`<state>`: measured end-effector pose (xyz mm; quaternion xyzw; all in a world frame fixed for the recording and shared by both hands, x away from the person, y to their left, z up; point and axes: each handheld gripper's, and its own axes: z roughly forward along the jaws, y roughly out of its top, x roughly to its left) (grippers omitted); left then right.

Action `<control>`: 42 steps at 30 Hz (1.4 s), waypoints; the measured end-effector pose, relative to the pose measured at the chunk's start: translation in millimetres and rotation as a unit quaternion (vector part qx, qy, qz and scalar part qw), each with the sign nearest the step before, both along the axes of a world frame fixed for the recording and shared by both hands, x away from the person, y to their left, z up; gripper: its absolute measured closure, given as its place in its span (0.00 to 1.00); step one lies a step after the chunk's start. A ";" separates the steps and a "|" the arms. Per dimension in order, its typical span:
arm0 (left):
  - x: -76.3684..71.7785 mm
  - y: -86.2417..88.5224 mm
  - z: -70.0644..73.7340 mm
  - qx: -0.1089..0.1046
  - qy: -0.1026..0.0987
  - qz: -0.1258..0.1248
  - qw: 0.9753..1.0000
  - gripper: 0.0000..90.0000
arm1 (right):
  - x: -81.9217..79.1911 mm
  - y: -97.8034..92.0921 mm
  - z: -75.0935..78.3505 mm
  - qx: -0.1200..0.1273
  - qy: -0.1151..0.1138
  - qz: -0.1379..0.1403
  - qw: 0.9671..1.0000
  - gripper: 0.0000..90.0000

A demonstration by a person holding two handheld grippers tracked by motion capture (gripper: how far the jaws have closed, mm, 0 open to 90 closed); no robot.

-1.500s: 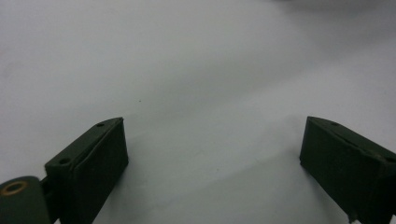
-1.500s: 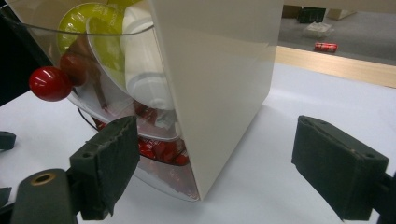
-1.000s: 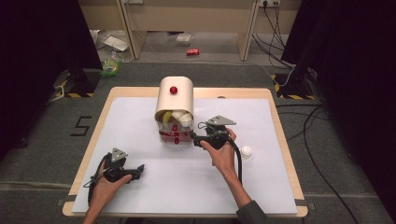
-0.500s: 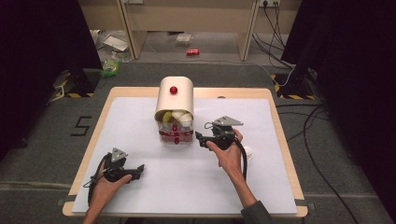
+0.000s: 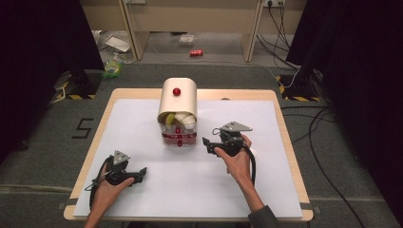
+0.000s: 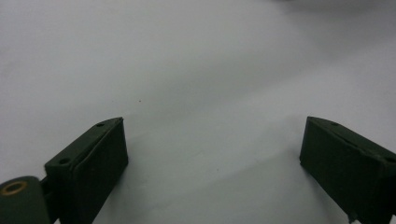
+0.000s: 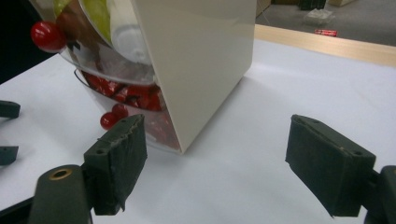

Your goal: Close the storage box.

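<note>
White tabletop [image 5: 190,185] carries both hands; left tongs [image 5: 141,174] and right tongs [image 5: 205,144] gape, released.

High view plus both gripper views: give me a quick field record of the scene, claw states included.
surface: white table top with a light wood rim
main object: cream arched box with a red knob, upright near the table's far middle
box contents: clear drawers holding yellow-green, white and red items; the items cannot be identified
left claw: open, low over bare table, near left corner
right claw: open, empty, beside the box, apart from it
floor: red can beyond the table
</note>
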<state>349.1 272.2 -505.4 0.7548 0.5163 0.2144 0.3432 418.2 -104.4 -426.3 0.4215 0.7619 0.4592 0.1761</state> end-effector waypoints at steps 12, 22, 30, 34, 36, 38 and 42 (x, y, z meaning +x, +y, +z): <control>0.0 -0.1 0.0 0.000 0.000 0.000 1.000 0.07 | -6.0 -12.9 -8.0 0.002 0.012 -0.008 1.000 0.23; -0.1 0.0 0.0 0.000 0.000 0.000 1.000 0.08 | -9.2 -20.5 -8.1 0.007 0.015 -0.014 1.000 0.23; -0.2 -0.1 0.0 0.000 0.000 0.000 1.000 0.08 | -13.6 -27.9 -8.1 0.003 0.016 -0.021 1.000 0.23; -0.2 0.0 0.0 -0.001 0.000 0.000 1.000 0.08 | -17.0 -32.4 -8.0 0.002 0.016 -0.022 1.000 0.23; -0.2 0.0 0.0 -0.001 0.000 0.000 1.000 0.08 | -18.0 -34.1 -7.9 0.002 0.017 -0.023 1.000 0.23; -0.2 0.0 0.0 0.000 0.000 0.000 1.000 0.08 | -20.2 -39.7 -9.0 0.004 0.015 -0.027 1.000 0.23; -0.2 -0.2 -0.1 -0.001 -0.001 0.000 1.000 0.08 | -23.7 -47.2 -11.0 0.005 0.016 -0.033 0.999 0.23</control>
